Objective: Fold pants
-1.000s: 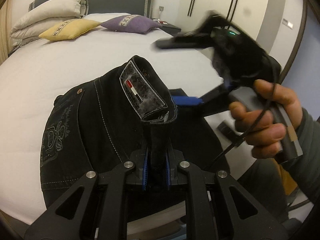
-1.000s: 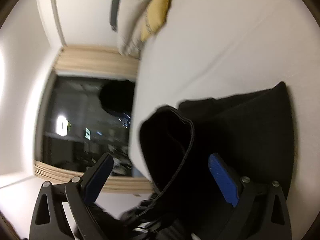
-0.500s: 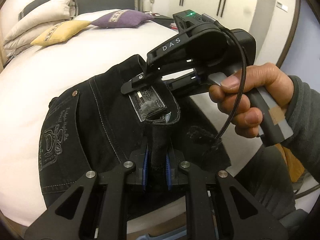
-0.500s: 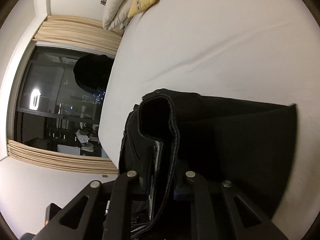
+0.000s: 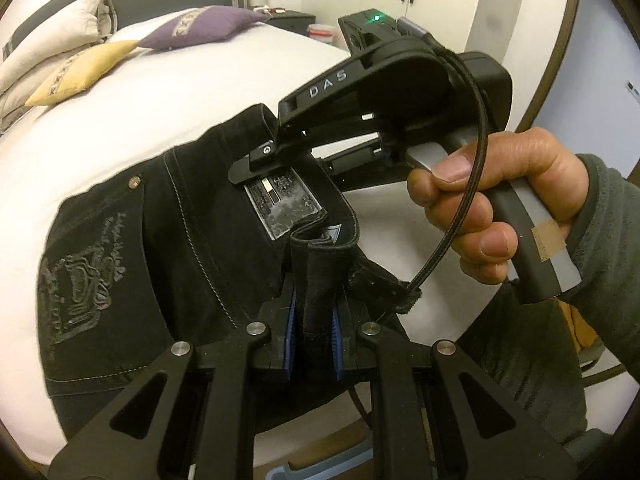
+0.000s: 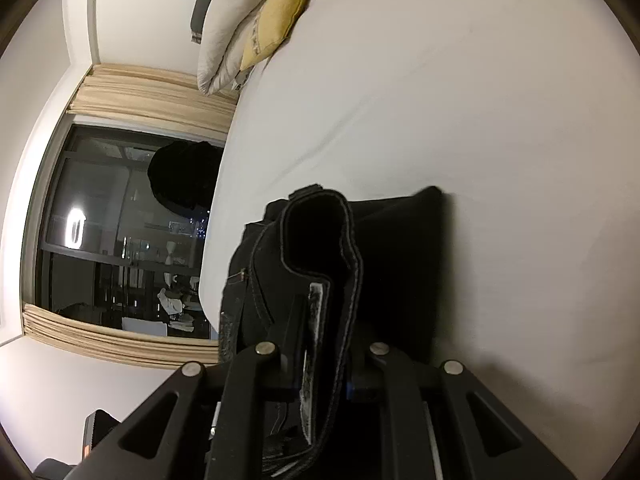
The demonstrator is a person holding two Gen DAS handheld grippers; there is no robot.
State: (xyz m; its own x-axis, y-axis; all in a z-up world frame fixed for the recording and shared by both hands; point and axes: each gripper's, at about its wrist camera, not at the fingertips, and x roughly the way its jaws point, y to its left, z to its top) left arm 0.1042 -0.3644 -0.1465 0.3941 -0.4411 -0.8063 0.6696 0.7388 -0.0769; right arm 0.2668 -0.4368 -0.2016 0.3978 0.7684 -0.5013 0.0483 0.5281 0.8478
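The black pants (image 5: 168, 240) lie bunched at lower centre of the frame on the white bed (image 5: 168, 108). The left gripper (image 5: 314, 340) pinches a waistband fold. The right gripper (image 6: 324, 376), its jaws just closed, clamps the waistband beside the label (image 5: 280, 204).

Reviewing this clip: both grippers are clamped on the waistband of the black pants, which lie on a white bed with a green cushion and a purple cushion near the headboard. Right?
One detail is off: the cushion beside the purple cushion is yellow, not green, as the left wrist view shows. The rest holds: the left gripper and the right gripper are clamped on the waistband of the black pants on the white bed.
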